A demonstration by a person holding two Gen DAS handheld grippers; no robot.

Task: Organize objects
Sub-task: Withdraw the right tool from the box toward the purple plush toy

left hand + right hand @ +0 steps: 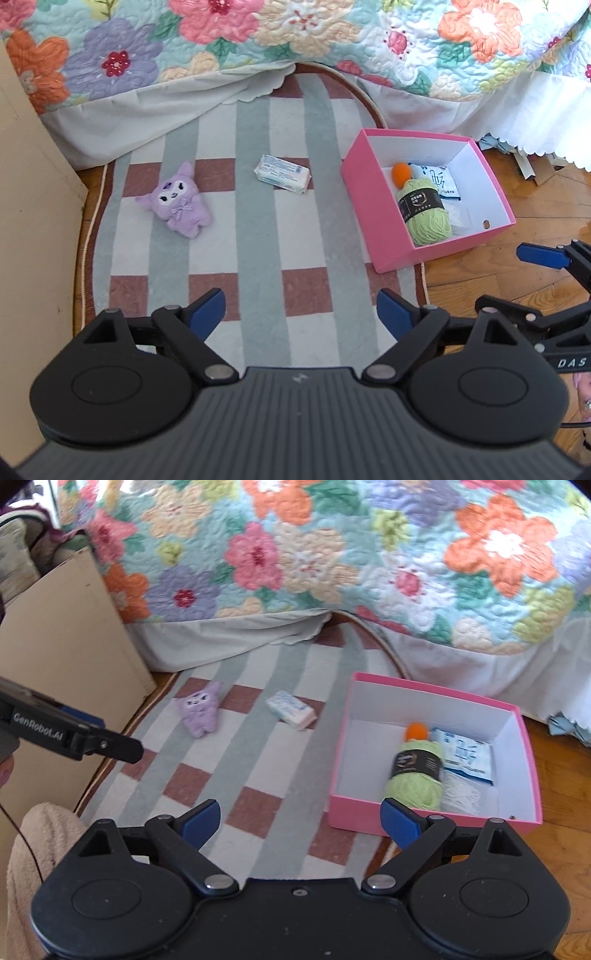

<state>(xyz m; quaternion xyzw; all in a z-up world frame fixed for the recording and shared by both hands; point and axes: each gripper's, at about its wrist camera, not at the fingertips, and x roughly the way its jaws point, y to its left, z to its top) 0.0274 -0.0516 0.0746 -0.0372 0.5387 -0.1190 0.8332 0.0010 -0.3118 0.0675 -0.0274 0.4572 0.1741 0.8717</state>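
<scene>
A pink box [380, 225] [354, 814] stands at the rug's right edge. Inside it lie a green yarn ball [426, 214] [415, 775], an orange ball [400, 171] [417, 731] and a white-and-blue packet [441, 181] [467, 755]. On the striped rug [258, 240] [236, 775] lie a purple plush toy [177, 201] [199, 710] and a tissue pack [282, 173] [291, 710]. My left gripper [299, 314] hangs open over the rug's near part with nothing between its fingers. My right gripper [299, 823] is open too, at the box's near left corner, empty.
A bed with a flowered quilt [295, 37] [332, 554] and white skirt borders the rug at the back. A beige cabinet side [33, 221] [66, 657] stands at the left. Wooden floor [517, 280] lies right of the box, with paper scraps [532, 166] near the bed.
</scene>
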